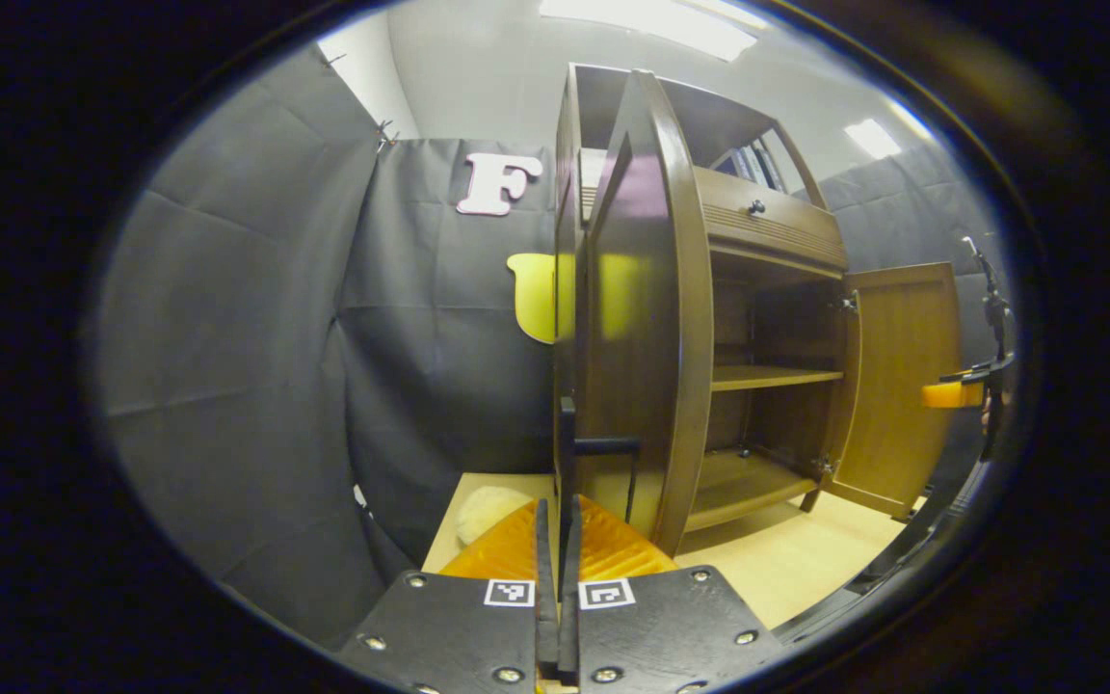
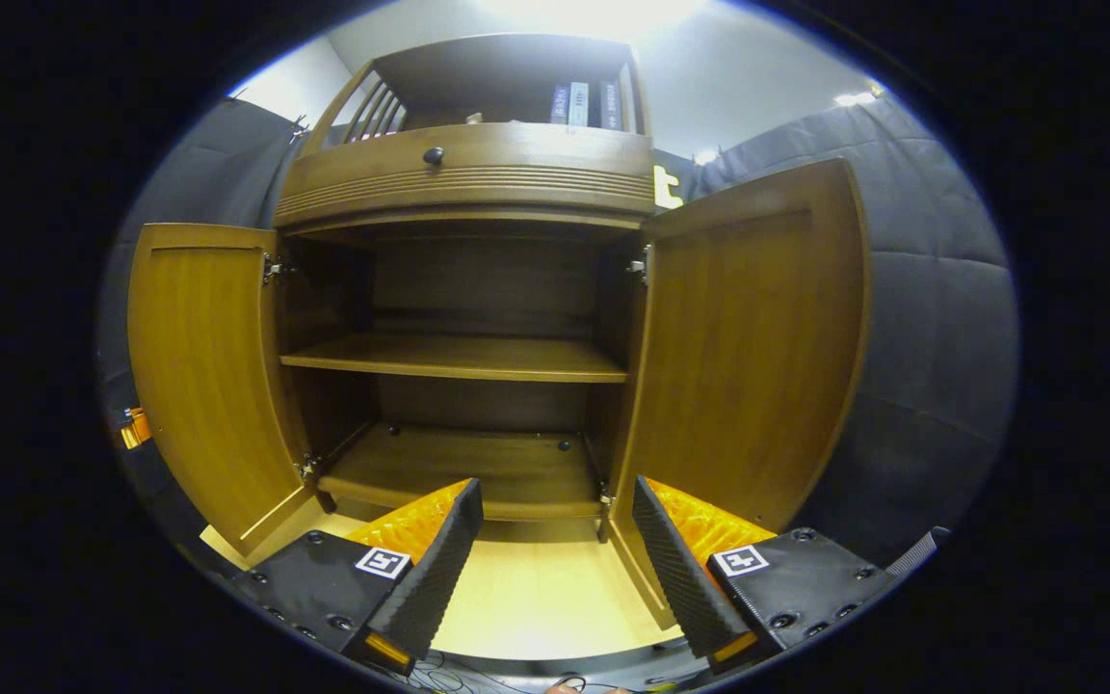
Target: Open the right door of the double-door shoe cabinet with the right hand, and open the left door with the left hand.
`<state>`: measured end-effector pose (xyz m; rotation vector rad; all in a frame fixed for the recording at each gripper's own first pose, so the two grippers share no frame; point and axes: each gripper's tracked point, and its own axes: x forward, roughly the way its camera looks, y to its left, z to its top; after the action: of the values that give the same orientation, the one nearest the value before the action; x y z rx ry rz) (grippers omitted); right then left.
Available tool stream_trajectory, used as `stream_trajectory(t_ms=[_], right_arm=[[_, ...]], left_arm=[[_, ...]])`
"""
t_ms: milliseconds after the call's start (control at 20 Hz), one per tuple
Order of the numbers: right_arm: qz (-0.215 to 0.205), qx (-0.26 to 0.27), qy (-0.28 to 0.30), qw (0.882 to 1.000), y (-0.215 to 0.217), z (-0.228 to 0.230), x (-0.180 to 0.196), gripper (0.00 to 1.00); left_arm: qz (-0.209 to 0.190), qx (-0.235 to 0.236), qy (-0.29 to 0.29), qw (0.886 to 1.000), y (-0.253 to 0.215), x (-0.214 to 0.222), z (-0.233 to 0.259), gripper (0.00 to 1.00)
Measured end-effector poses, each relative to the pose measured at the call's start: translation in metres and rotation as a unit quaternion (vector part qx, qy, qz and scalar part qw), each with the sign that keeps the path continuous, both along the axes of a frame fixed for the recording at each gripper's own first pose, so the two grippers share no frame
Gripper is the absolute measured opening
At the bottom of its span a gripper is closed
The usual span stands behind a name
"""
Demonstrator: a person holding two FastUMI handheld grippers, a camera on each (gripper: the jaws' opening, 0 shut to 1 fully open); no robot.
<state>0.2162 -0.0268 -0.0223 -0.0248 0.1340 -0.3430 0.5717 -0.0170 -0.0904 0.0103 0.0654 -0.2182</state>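
Observation:
The brown wooden shoe cabinet stands with both doors swung out. Its left door and right door show their pale inner faces in the right gripper view, and two bare shelves lie between them. In the left gripper view the left door appears edge-on. My left gripper is shut on that door's black handle. My right gripper is open in front of the cabinet's base, touching nothing. It also appears beyond the right door as the right gripper.
The cabinet stands on a light wooden surface. A drawer with a dark knob sits above the doors, and books stand on the top shelf. A pale cream object lies left of the cabinet's base.

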Motion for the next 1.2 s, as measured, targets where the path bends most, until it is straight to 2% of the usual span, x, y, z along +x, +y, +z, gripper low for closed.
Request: stream_trajectory(t_ms=[150,250,350,550,600,650,750,800,850,900,950,1000,1050,1100,1150,1200], right_arm=[[-0.006,0.005,-0.005,1.000,-0.017,0.003,-0.005,0.94],[-0.009,0.009,-0.006,1.000,-0.030,0.002,-0.005,0.94],[0.018,0.027,-0.003,0.999,-0.029,-0.003,0.000,0.94],[0.075,0.025,0.008,0.997,-0.039,-0.010,0.000,0.94],[0.088,0.021,0.006,0.996,-0.040,-0.010,0.000,0.99],[0.098,0.016,0.007,0.995,-0.042,-0.010,0.001,0.99],[0.126,0.023,0.015,0.992,-0.038,-0.014,-0.002,0.94],[0.139,0.024,0.009,0.990,-0.034,-0.011,-0.002,0.98],[0.148,0.017,0.006,0.989,-0.033,-0.009,-0.001,0.98],[0.154,0.010,0.008,0.988,-0.034,-0.010,-0.001,0.93],[0.162,0.010,0.008,0.987,-0.033,-0.009,-0.002,0.93],[0.169,0.013,0.004,0.986,-0.031,-0.007,-0.004,0.98],[0.174,0.015,0.000,0.985,-0.031,-0.004,-0.006,0.93],[0.178,0.013,-0.003,0.984,-0.031,-0.002,-0.007,1.00],[0.182,0.011,-0.004,0.983,-0.032,-0.001,-0.008,0.98],[0.186,0.012,-0.005,0.983,-0.031,-0.001,-0.010,0.95]], left_arm=[[0.022,-0.009,0.014,1.000,0.003,0.000,0.001,0.02],[0.044,0.003,0.011,0.999,0.007,-0.001,0.005,0.03],[0.075,0.022,0.008,0.997,0.011,-0.003,0.010,0.02],[0.138,0.042,-0.008,0.990,0.016,-0.012,0.029,0.02],[0.151,0.045,-0.013,0.987,0.017,-0.017,0.031,0.02],[0.163,0.045,-0.018,0.986,0.016,-0.020,0.035,0.02],[0.172,0.022,-0.022,0.985,0.010,-0.024,0.039,0.05],[0.177,0.004,-0.028,0.984,0.002,-0.024,0.042,0.09],[0.176,-0.017,-0.035,0.984,-0.006,-0.024,0.044,0.08],[0.176,-0.035,-0.040,0.983,-0.013,-0.026,0.046,0.21],[0.176,-0.048,-0.045,0.982,-0.019,-0.024,0.048,0.34],[0.178,-0.058,-0.050,0.981,-0.022,-0.026,0.051,0.48],[0.181,-0.062,-0.053,0.980,-0.025,-0.027,0.054,0.61],[0.183,-0.062,-0.053,0.980,-0.027,-0.023,0.051,0.74],[0.179,-0.060,-0.053,0.981,-0.031,-0.015,0.048,0.87],[0.176,-0.056,-0.052,0.981,-0.036,-0.028,0.053,1.00]])
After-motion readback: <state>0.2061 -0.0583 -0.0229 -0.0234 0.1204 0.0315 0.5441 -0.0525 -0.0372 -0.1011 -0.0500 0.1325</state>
